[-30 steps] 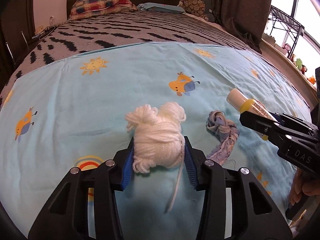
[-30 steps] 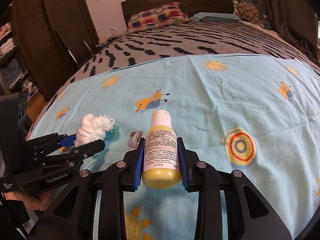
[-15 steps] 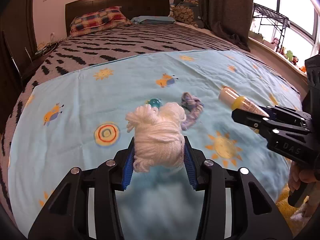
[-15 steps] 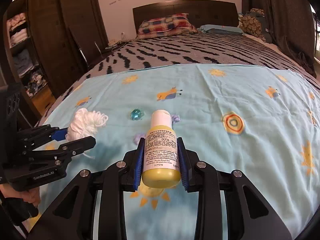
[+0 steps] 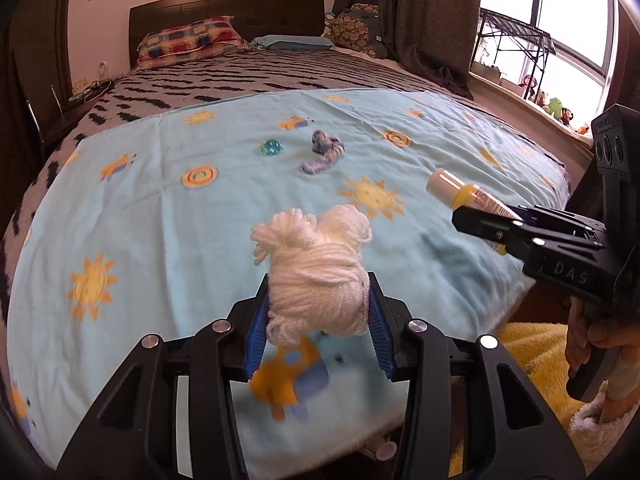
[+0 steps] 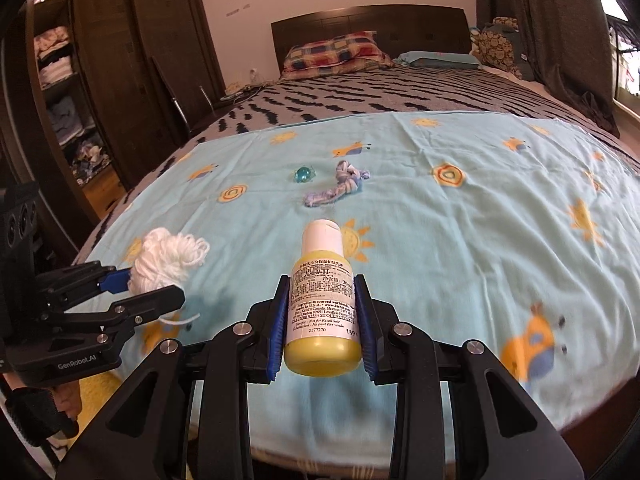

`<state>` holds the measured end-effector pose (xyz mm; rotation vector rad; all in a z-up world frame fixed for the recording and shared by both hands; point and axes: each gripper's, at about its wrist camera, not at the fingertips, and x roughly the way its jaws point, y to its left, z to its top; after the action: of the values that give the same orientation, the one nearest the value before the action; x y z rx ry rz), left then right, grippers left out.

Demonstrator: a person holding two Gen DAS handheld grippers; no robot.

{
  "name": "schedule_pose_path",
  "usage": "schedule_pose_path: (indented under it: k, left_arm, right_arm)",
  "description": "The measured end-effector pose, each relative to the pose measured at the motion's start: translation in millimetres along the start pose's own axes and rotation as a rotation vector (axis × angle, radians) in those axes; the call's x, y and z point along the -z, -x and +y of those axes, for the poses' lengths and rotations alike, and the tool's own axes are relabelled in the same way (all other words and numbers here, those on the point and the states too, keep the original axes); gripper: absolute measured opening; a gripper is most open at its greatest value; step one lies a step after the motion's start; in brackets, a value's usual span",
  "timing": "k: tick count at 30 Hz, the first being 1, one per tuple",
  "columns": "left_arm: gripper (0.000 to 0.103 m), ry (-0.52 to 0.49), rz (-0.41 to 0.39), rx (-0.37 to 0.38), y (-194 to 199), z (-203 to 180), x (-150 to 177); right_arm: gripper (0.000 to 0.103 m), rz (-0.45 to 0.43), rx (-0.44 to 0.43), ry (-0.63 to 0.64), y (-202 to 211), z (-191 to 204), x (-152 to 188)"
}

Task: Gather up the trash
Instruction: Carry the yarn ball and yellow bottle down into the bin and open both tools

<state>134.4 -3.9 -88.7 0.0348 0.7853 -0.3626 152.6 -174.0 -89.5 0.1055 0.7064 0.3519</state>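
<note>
My left gripper (image 5: 318, 308) is shut on a bundle of white yarn (image 5: 316, 276), held above the near edge of the bed. The same white yarn (image 6: 168, 258) shows at the left of the right wrist view, in the left gripper (image 6: 148, 290). My right gripper (image 6: 322, 320) is shut on a small yellow bottle (image 6: 322, 308) with a white cap and a printed label. In the left wrist view the yellow bottle (image 5: 460, 196) sticks out of the right gripper (image 5: 486, 224) at the right. Farther up the light blue sheet (image 5: 168, 216) lie a blue-white knotted rag (image 5: 322, 154) and a small teal marble-like ball (image 5: 270, 147).
The bed runs back to a grey striped blanket (image 6: 360, 96) and a checked pillow (image 6: 332, 54) by a dark headboard. A dark wardrobe with shelves (image 6: 72, 92) stands at the left. A window sill with toys (image 5: 552, 106) and a yellow fluffy rug (image 5: 532, 344) lie to the right.
Both grippers have drawn back from the middle of the bed toward its near edge, carrying the yarn and the bottle. The rag and the ball stay on the sheet, now farther off.
</note>
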Motion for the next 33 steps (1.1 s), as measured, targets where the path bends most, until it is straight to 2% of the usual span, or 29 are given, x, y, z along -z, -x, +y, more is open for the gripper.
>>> schedule_pose_path:
  k: [6, 12, 15, 21, 27, 33]
  left_arm:
    - [0.042, 0.000, -0.011, 0.025, 29, -16, 43]
    - [0.042, -0.045, -0.029, 0.053, 54, -34, 80]
    - [0.042, -0.043, 0.001, 0.085, 53, -37, 98]
    - [0.042, -0.024, 0.069, 0.102, 36, -40, 134]
    - [0.042, 0.003, 0.162, 0.113, 12, -35, 159]
    - [0.042, 0.030, 0.272, 0.116, -17, -36, 181]
  right_arm:
    - [0.032, -0.034, 0.006, -0.007, 36, 4, 36]
    - [0.032, -0.043, 0.012, 0.011, 62, 15, 72]
    - [0.032, -0.018, 0.006, 0.008, 62, 18, 91]
    - [0.032, 0.073, -0.004, -0.044, 43, 19, 135]
    - [0.032, 0.170, -0.037, -0.110, 18, 17, 173]
    - [0.032, 0.257, -0.037, -0.133, -5, 18, 197]
